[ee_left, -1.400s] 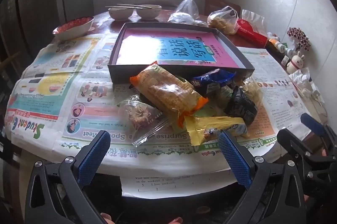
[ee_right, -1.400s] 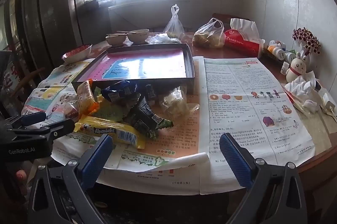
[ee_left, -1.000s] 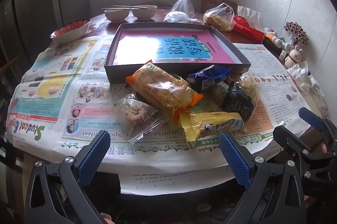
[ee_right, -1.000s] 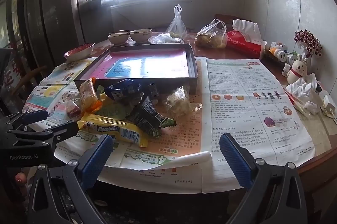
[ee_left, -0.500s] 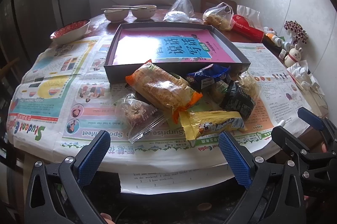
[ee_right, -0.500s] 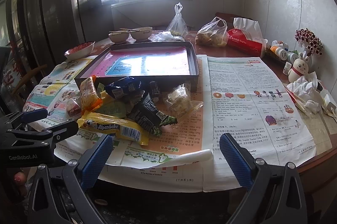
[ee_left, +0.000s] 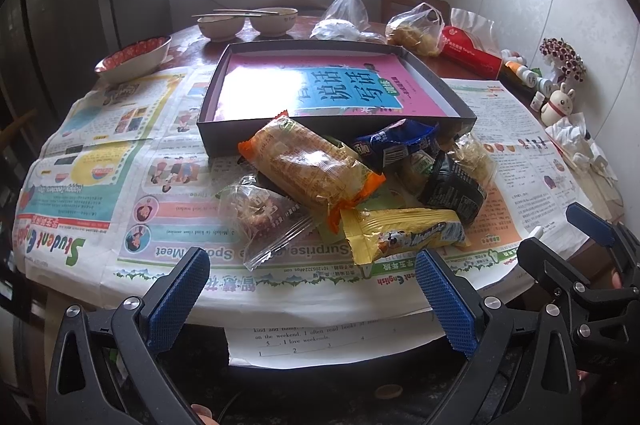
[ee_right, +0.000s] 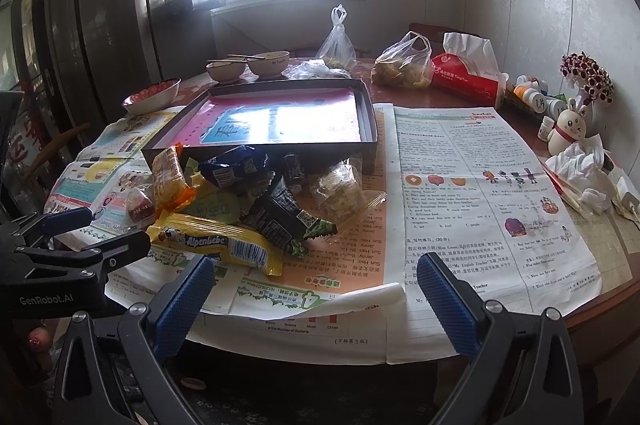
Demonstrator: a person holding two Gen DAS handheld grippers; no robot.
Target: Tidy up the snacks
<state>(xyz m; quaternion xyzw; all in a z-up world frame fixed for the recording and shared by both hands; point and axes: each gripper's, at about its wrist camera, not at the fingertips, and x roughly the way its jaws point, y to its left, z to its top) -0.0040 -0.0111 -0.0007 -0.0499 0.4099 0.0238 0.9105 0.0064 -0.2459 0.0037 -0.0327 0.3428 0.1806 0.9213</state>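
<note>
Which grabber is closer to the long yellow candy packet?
Left. The long yellow candy packet lies just beyond the left gripper, ahead between its open fingers. The right gripper is open too, with the packet off to its left side.

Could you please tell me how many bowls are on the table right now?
3: a red-patterned bowl at the far left beside the newspaper, and two pale bowls side by side behind the box, chopsticks across them. The bags could hide others.

Heaped at frame centre: orange-ended noodle packet (ee_left: pixel 312 165) tilted on top, blue packet (ee_left: pixel 396 145) behind, yellow Alpenliebe bag (ee_left: pixel 404 235) flat in front, clear-wrapped pastry (ee_left: pixel 260 213) lower left, black packet (ee_left: pixel 452 191) right. Just above, touching the heap: shallow dark box (ee_left: pixel 240 135), open, lined pink and blue.
</note>
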